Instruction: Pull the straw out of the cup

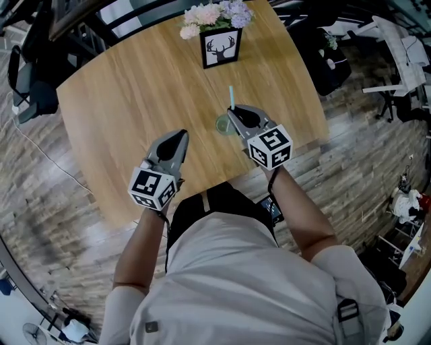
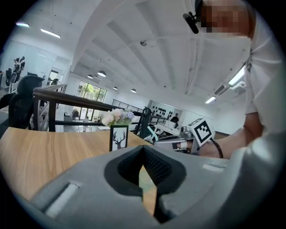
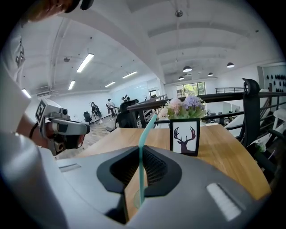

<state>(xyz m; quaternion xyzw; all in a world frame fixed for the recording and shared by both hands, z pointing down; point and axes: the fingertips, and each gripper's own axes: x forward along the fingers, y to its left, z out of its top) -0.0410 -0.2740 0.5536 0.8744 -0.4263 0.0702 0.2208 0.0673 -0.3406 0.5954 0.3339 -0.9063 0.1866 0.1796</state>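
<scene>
Shirt (image 1: 242, 283), white, fills the bottom of the head view; both forearms reach forward from it over the near edge of a round wooden table (image 1: 135, 101).

Left gripper (image 1: 180, 137): low over bare wood, left of centre. Its own view shows the jaws together at the tips with nothing between them, only a sliver of table behind. It is well apart from the cup.

Right gripper (image 1: 232, 113): tips directly over the cup (image 1: 222, 125), a small greenish one standing just in from the near edge. Marker cube (image 1: 271, 147) sits at the rear of the gripper, toward the person.

Straw (image 1: 231, 96): teal, roughly upright. In the head view its top sticks out beyond the right gripper's tips. In the right gripper view the straw (image 3: 142, 170) runs down between the two pads, which are pressed in on it from both sides. Its upper part leans slightly right and its lower end drops toward a faint round rim, the cup's mouth. Cannot tell how deep the straw sits inside.

Box (image 1: 221, 46): black-framed, deer head on its face, at the far edge of the table with pale flowers (image 1: 215, 13) on top. Well apart from the cup.

From the left gripper view, the right gripper and the straw show at mid-right, right of the box.
</scene>
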